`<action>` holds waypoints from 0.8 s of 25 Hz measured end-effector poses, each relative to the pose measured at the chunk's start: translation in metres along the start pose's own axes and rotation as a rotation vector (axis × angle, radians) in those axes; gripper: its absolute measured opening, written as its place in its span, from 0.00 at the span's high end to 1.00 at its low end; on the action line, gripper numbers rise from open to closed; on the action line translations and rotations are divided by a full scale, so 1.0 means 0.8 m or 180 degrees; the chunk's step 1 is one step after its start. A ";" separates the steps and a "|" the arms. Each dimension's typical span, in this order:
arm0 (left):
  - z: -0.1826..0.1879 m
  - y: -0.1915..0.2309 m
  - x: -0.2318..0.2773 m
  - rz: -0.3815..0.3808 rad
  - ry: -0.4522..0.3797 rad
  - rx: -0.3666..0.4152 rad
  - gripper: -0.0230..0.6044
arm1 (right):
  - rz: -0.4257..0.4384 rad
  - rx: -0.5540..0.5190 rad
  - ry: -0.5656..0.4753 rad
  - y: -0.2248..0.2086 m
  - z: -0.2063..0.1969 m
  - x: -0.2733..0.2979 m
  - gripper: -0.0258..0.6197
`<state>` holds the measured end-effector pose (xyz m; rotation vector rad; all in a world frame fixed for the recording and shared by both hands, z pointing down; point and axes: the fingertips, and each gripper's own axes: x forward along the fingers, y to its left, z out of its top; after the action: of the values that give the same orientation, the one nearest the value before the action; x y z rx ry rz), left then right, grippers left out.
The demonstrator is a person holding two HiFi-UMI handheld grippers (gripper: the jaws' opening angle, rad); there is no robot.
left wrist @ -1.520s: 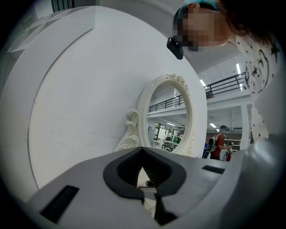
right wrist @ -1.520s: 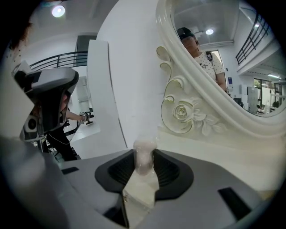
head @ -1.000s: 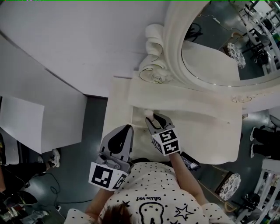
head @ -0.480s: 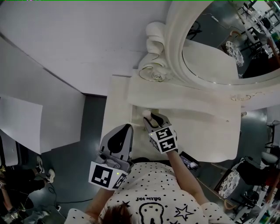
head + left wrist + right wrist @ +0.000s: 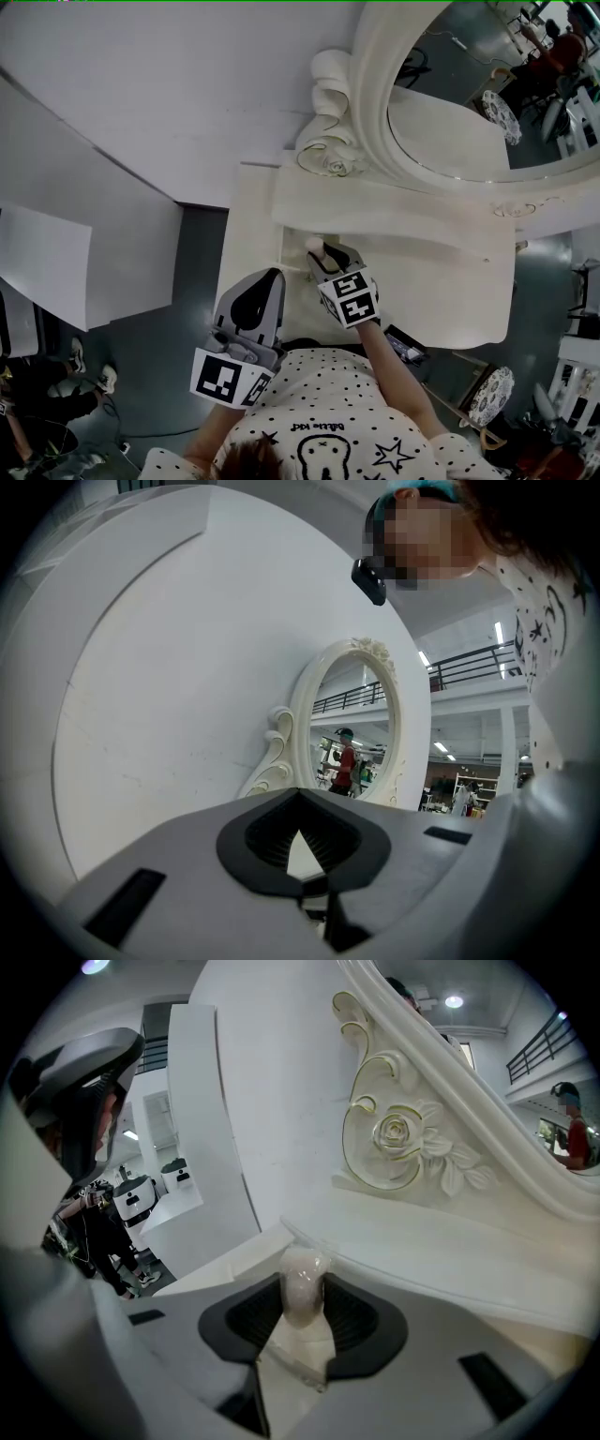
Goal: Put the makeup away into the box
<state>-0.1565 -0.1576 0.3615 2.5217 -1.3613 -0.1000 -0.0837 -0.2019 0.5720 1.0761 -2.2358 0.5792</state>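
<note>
My right gripper is shut on a pale, rounded makeup bottle. The bottle stands up between the dark pads, over the near-left part of the white vanity table. A thin clear edge shows just beyond the bottle in the right gripper view; I cannot tell whether it is the box. My left gripper hangs off the table's left front corner, pointing level at the mirror. Its jaws are together with nothing between them.
An oval mirror in a white frame with a carved rose rises behind a raised shelf. A dark flat object lies at the table's near edge beside my right arm. White panels stand to the left.
My right gripper, still holding the bottle, has edged slightly left and tilted a little. The left gripper has stayed where it was.
</note>
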 end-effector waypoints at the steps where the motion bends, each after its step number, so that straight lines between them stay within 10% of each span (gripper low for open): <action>1: 0.000 0.000 0.000 0.0003 0.0001 -0.0001 0.97 | 0.0004 0.0004 0.0011 0.000 -0.001 0.000 0.75; 20: 0.000 0.000 -0.002 0.0017 -0.0011 0.0017 0.97 | 0.0028 -0.0004 0.0093 0.002 -0.008 0.009 0.73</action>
<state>-0.1575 -0.1564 0.3611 2.5235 -1.3714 -0.0999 -0.0868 -0.2011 0.5810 1.0514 -2.2165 0.5934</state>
